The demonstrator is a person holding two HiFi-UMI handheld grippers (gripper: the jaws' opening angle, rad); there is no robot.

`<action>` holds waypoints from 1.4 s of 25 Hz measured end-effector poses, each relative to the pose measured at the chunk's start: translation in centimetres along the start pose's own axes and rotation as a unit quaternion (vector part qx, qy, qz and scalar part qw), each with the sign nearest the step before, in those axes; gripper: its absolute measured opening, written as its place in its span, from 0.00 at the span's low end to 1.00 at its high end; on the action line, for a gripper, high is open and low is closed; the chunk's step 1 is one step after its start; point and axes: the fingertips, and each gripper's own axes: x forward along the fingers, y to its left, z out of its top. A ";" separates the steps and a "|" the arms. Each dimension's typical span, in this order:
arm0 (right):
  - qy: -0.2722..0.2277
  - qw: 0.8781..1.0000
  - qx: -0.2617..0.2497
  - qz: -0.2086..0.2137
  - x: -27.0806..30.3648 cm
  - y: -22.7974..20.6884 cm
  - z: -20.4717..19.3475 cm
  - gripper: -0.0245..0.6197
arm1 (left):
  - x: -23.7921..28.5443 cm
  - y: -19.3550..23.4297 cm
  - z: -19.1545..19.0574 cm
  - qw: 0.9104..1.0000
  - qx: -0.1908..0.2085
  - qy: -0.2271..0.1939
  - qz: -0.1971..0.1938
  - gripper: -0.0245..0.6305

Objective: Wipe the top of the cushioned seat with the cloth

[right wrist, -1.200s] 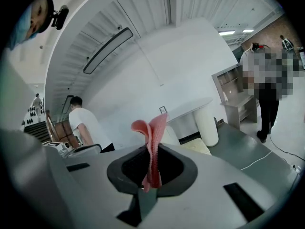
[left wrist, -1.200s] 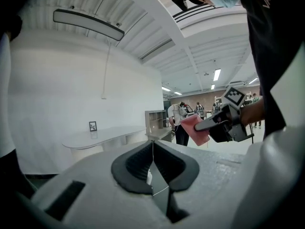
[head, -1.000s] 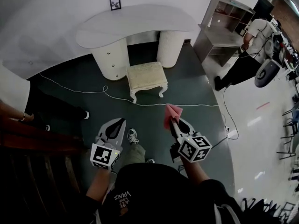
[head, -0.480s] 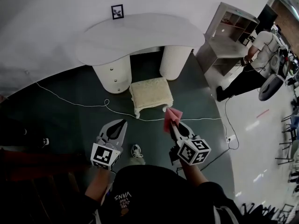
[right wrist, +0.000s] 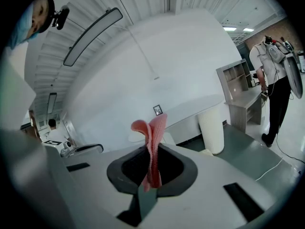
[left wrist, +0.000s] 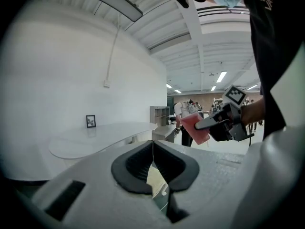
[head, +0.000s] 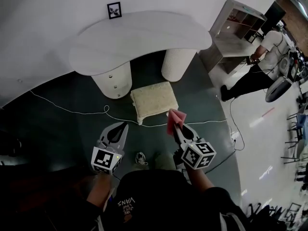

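The cushioned seat (head: pixel 153 100), a cream stool with white legs, stands on the dark floor in front of the white desk (head: pixel 139 36). My right gripper (head: pixel 176 126) is shut on a pink cloth (head: pixel 175 119), held in the air just short of the seat's near right corner. In the right gripper view the cloth (right wrist: pixel 151 144) stands folded upright between the jaws. My left gripper (head: pixel 120 127) is shut with nothing in it, to the left and short of the seat. A sliver of the seat (left wrist: pixel 156 179) shows past its jaws.
A white cable (head: pixel 77 110) runs across the floor in front of the seat. A grey shelf unit (head: pixel 236 25) stands at the back right, with a person (head: pixel 257 66) beside it. My shoe (head: pixel 140 159) shows below the grippers.
The seat and desk have drawn nearer and shifted in the head view as I stepped forward. Both grippers keep their pose, the right still holding the cloth.
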 end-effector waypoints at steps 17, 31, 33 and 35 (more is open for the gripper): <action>0.085 0.992 -0.043 0.083 16.8 -8.2 5.0 0.08 | 9.5 6.3 -0.3 0.989 -0.064 0.022 0.131 0.07; 0.205 0.969 -0.072 0.113 32.6 -11.4 -3.9 0.08 | 11.0 9.9 -6.8 0.964 -0.144 0.081 0.209 0.07; 0.220 0.965 -0.083 0.117 34.7 -11.6 -5.9 0.08 | 11.4 10.5 -7.6 0.962 -0.148 0.080 0.216 0.07; 0.234 0.961 -0.086 0.121 36.7 -11.9 -8.0 0.08 | 12.0 10.9 -8.7 0.961 -0.151 0.080 0.218 0.07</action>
